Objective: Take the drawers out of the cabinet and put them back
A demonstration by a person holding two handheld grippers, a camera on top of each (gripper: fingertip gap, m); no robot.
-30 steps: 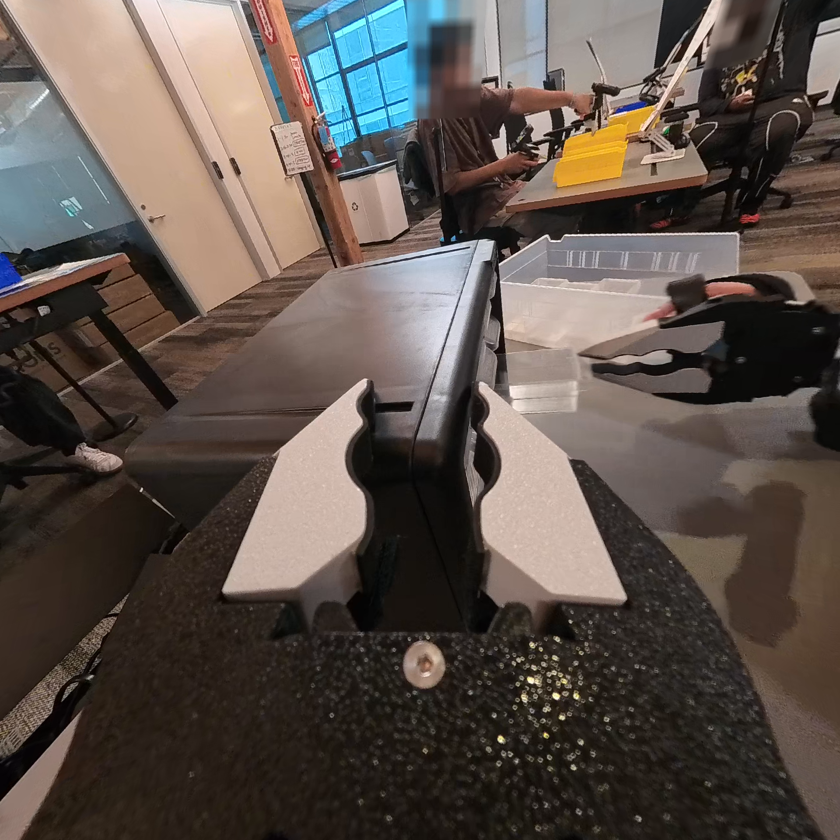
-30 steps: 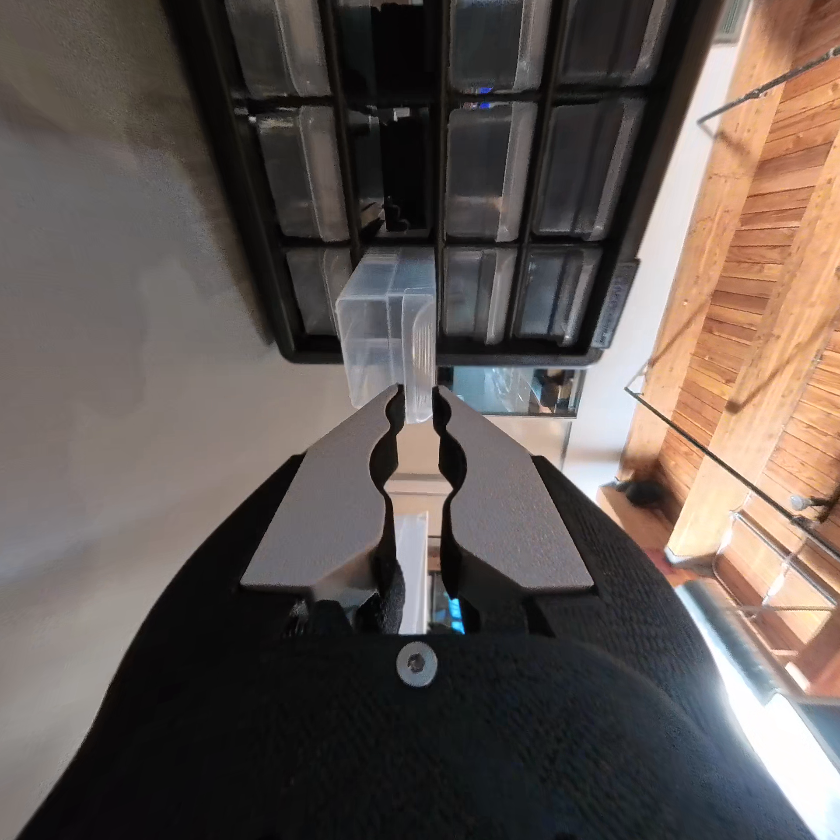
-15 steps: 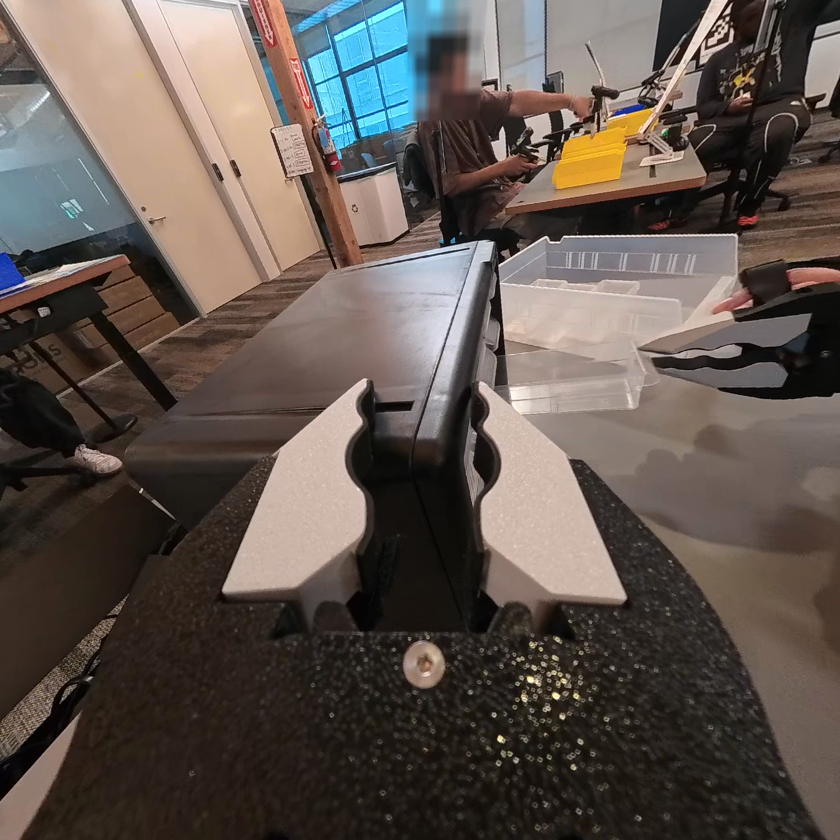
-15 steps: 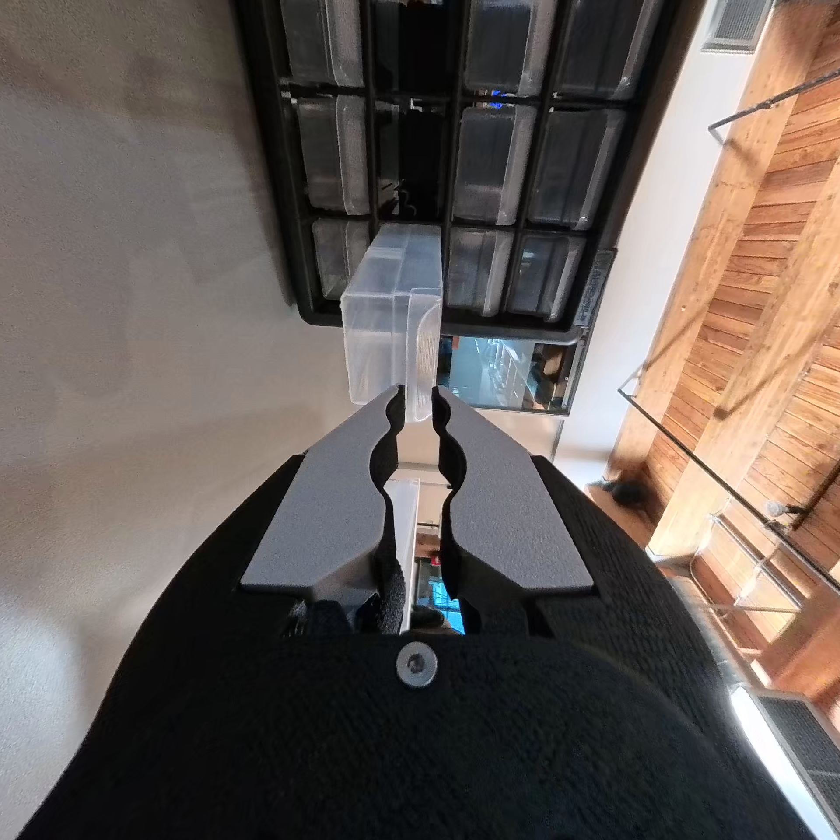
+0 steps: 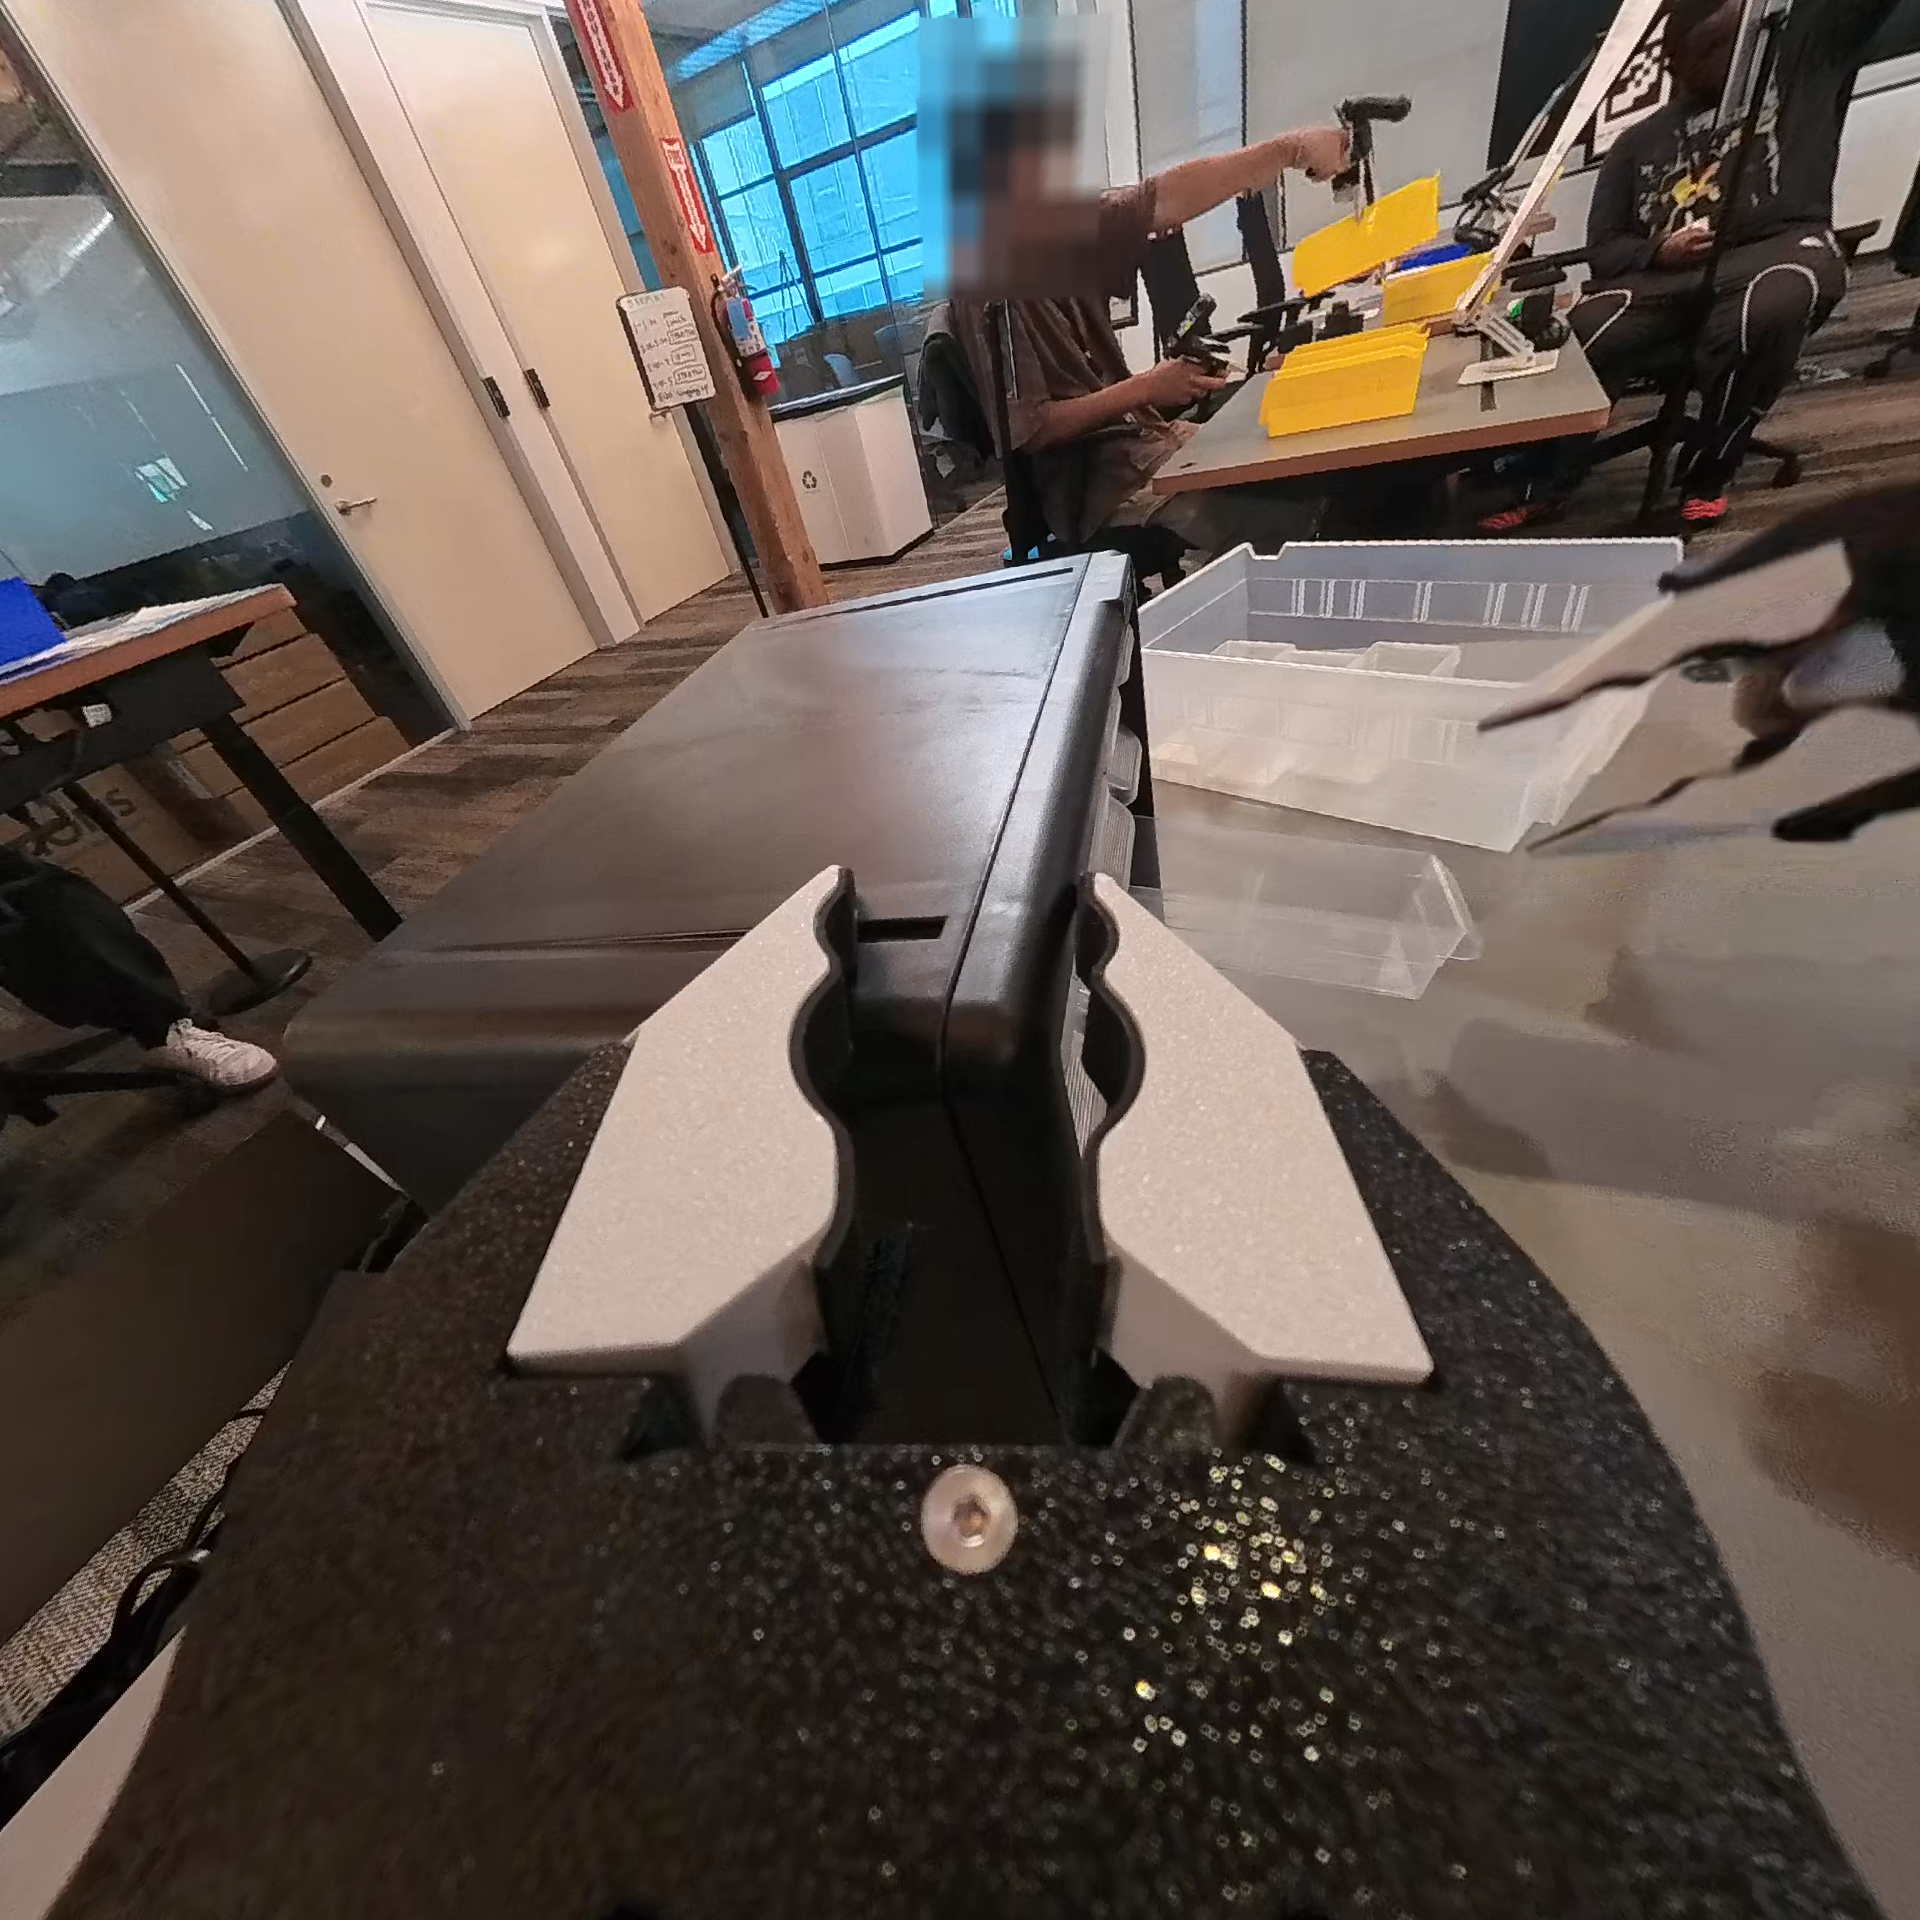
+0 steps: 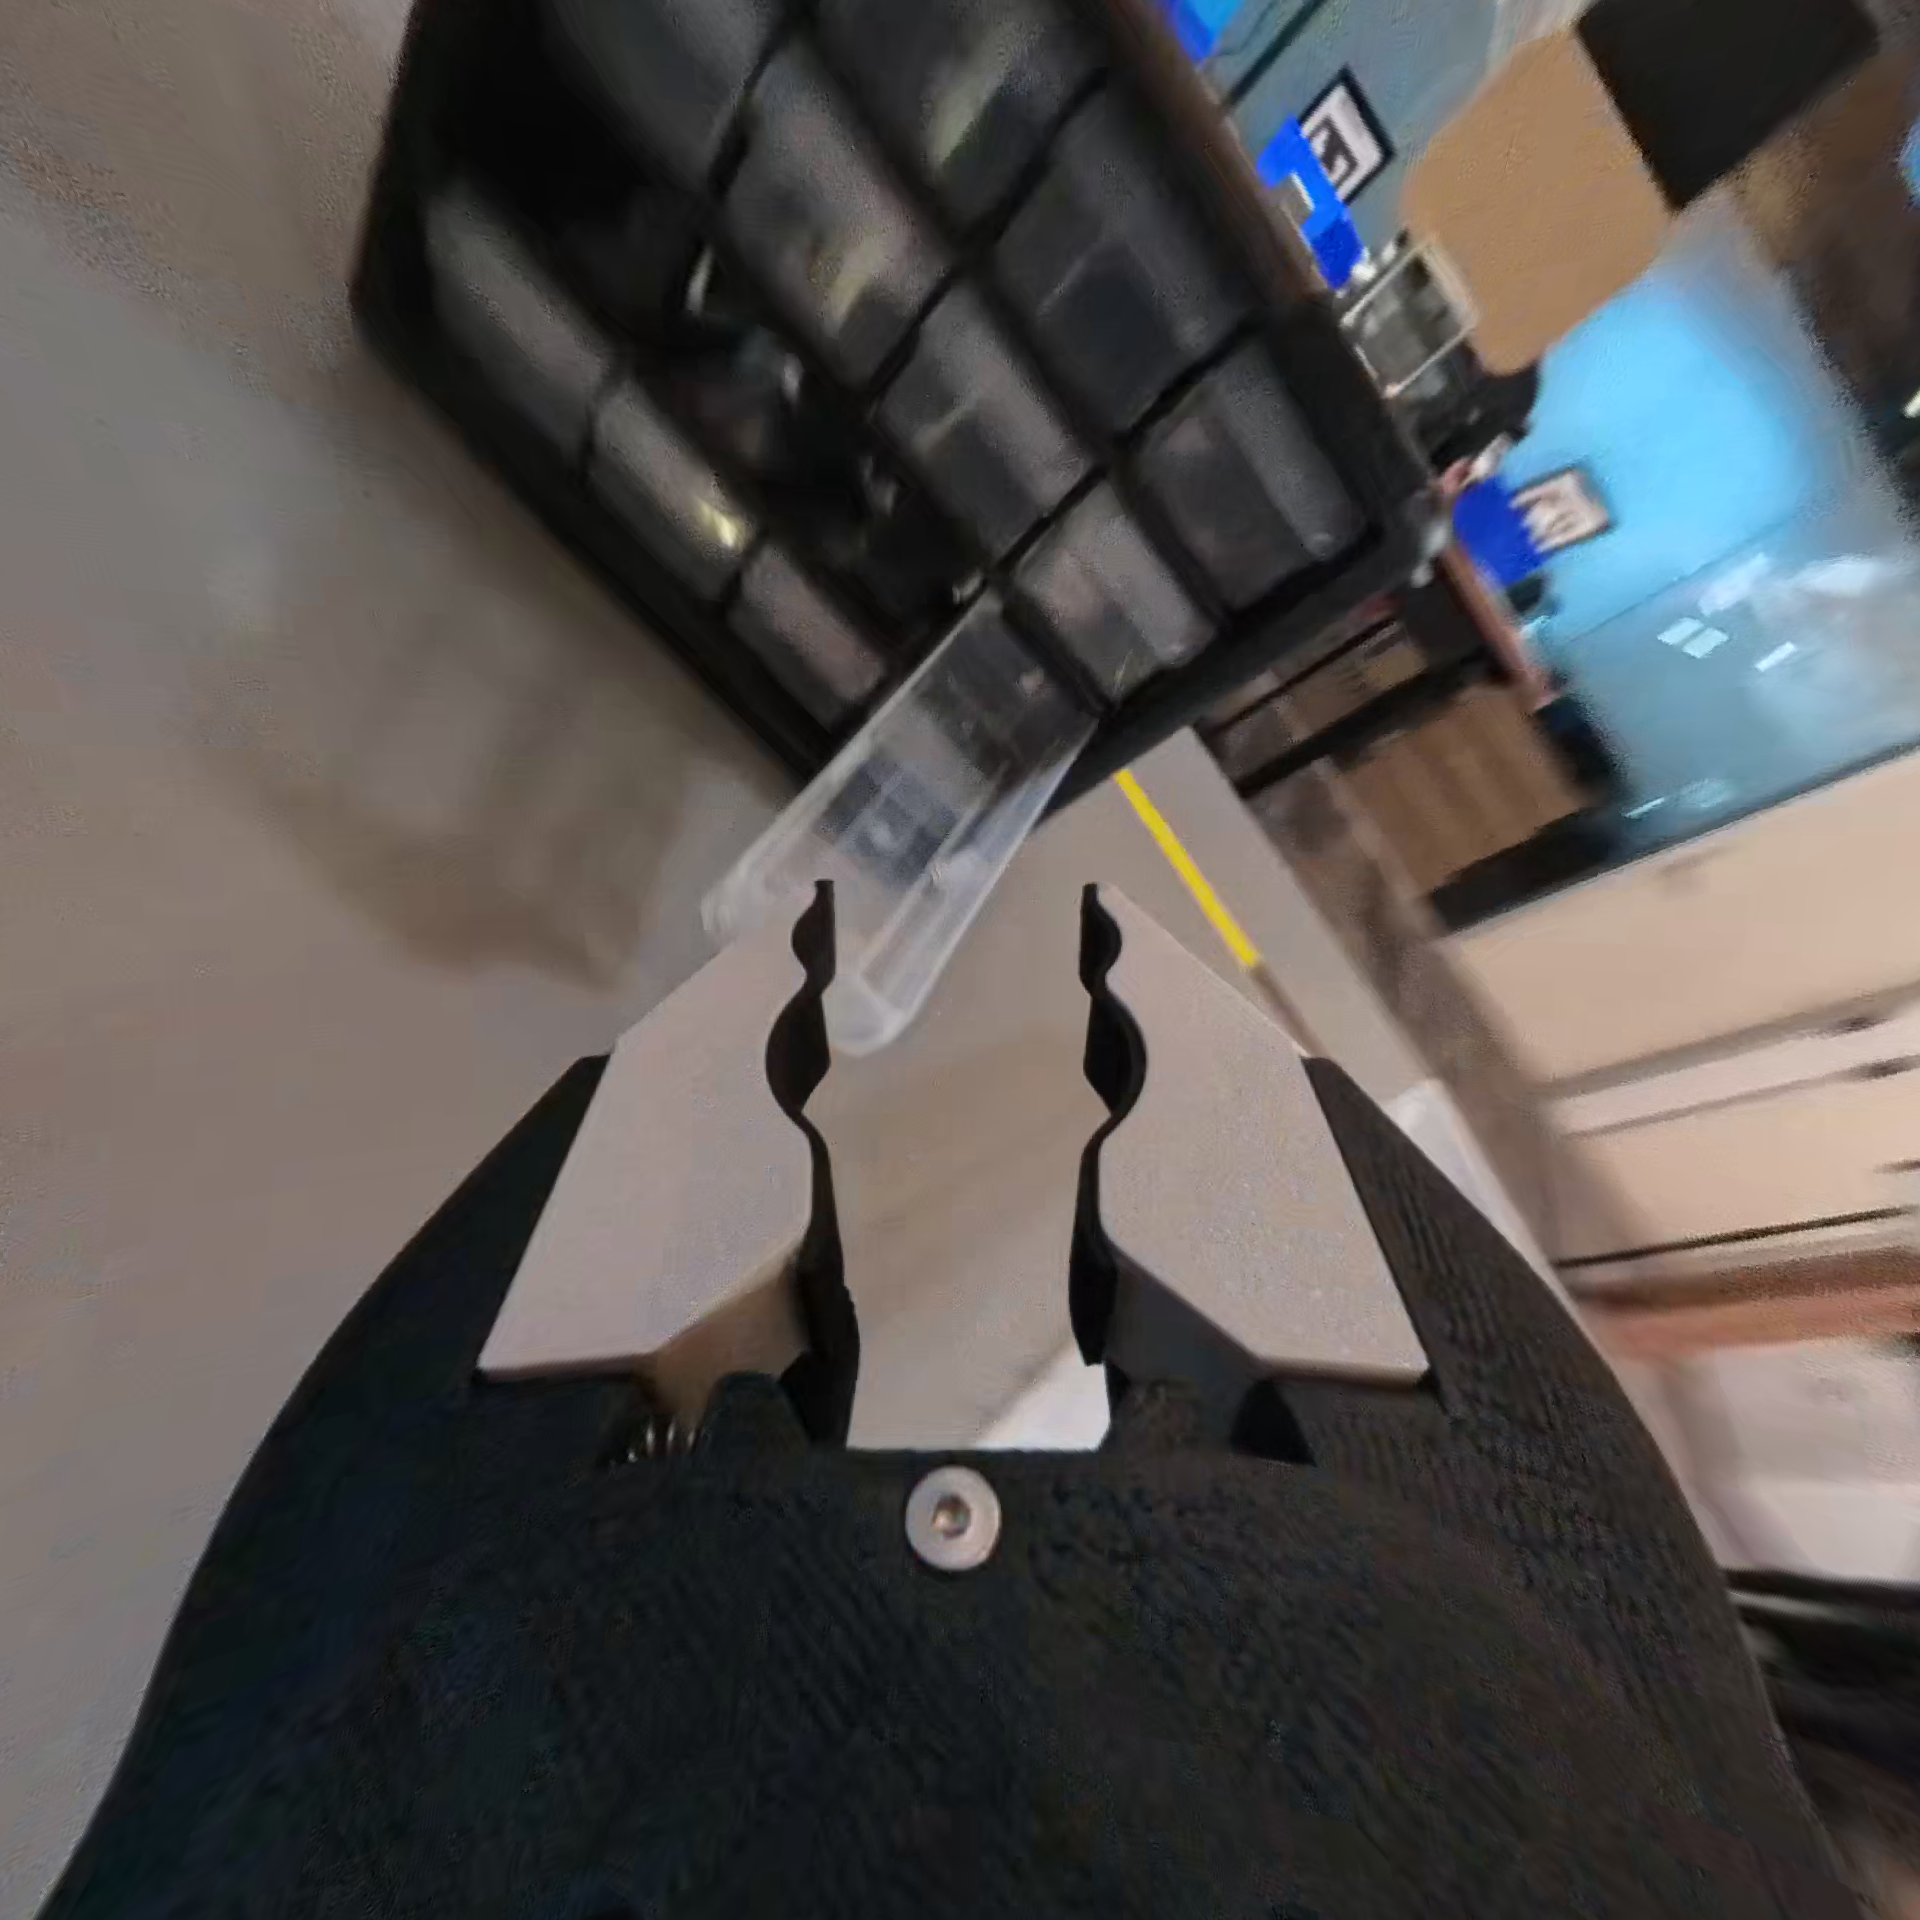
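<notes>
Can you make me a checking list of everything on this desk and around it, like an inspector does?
Surface: grey table, smooth, with shadows on it.
Job's things: black cabinet standing on the table; one clear drawer lies on the table in front of it, out of its slot. Other drawers sit in their slots.
Clutter: big clear bin holding more small clear drawers, behind the loose one.
Grippers: left gripper clamped on the cabinet's top front edge; right gripper open, the drawer's handle just ahead of its tips, not gripped.
Cables: nothing seen on the table.
Surroundings: office with doors, a wooden post, people seated at another table with yellow bins.
</notes>
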